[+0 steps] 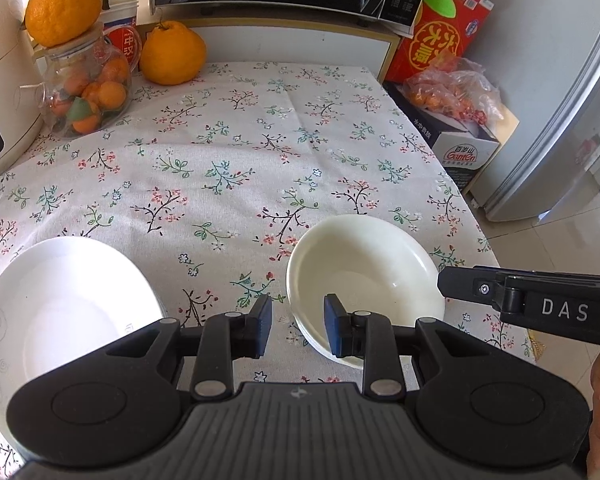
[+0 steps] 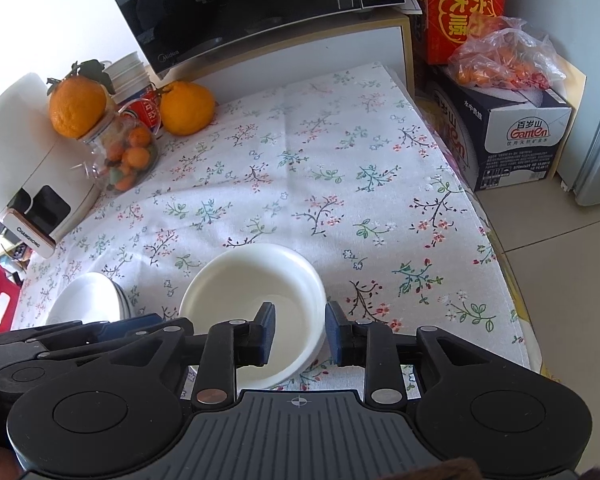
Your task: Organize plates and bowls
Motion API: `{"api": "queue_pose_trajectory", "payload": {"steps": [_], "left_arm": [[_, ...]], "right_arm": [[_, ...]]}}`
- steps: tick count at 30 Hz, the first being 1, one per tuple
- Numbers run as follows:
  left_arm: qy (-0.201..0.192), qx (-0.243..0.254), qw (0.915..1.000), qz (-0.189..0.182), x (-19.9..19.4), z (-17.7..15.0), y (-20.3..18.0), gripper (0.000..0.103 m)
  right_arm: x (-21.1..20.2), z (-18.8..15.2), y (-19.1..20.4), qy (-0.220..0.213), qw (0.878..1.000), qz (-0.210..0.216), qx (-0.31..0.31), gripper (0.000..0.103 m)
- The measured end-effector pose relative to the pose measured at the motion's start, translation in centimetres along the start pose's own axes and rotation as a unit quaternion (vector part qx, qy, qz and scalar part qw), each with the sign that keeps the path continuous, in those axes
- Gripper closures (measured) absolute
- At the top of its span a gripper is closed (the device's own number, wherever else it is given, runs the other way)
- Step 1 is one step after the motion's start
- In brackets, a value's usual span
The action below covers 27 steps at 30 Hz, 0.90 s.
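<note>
Floral tablecloth (image 2: 340, 184) covers my counter, microwave (image 2: 240, 8) at the back. Cream bowls (image 2: 256, 284), a nested stack, sit near the front edge; white plates (image 1: 56, 300) are stacked left of the bowls, apart. My right tongs (image 2: 300, 334) straddle the bowls' near rim, spread, pads not pressing. My left tongs (image 1: 298, 328) hover narrowly parted, empty, by the bowls' left rim. Looks like glazed ceramic: stiff, slick, chippable, heavy as a stack; I'd pinch the rim wall. Readable: Midea, CHANGHONG on the white appliance (image 2: 24, 168), Ganten on the box (image 2: 516, 136), DAS on my right tongs.
</note>
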<state>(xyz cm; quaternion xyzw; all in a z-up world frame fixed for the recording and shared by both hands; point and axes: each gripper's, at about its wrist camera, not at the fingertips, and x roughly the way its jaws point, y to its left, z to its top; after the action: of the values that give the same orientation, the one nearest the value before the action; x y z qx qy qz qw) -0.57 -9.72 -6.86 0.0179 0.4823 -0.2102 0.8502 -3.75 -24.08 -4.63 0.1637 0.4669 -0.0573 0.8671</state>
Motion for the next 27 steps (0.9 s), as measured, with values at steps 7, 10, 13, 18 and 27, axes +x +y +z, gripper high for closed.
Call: {"api": "queue_pose_trajectory", "payload": {"steps": [7,10,13,18,27], "left_arm": [[-0.002,-0.004,1.0,-0.001,0.3,0.0,0.0,0.072],[-0.002,-0.004,1.0,0.0,0.4,0.1,0.1,0.069],[0.0,-0.01,1.0,0.0,0.6,0.2,0.3,0.064],[0.0,-0.009,1.0,-0.001,0.9,0.2,0.5,0.062],[0.008,-0.026,0.9996,-0.003,2.2,0.5,1.2,0.063]], "right_arm": [[0.3,0.0,0.0,0.002,1.0,-0.004,-0.002,0.041],[0.6,0.0,-0.2,0.005,1.0,-0.005,0.004,0.039],[0.8,0.0,-0.5,0.007,1.0,-0.006,0.011,0.038],[1.4,0.0,-0.8,0.012,1.0,-0.008,0.016,0.037],[2.9,0.0,-0.9,0.025,0.999,-0.014,0.024,0.038]]}}
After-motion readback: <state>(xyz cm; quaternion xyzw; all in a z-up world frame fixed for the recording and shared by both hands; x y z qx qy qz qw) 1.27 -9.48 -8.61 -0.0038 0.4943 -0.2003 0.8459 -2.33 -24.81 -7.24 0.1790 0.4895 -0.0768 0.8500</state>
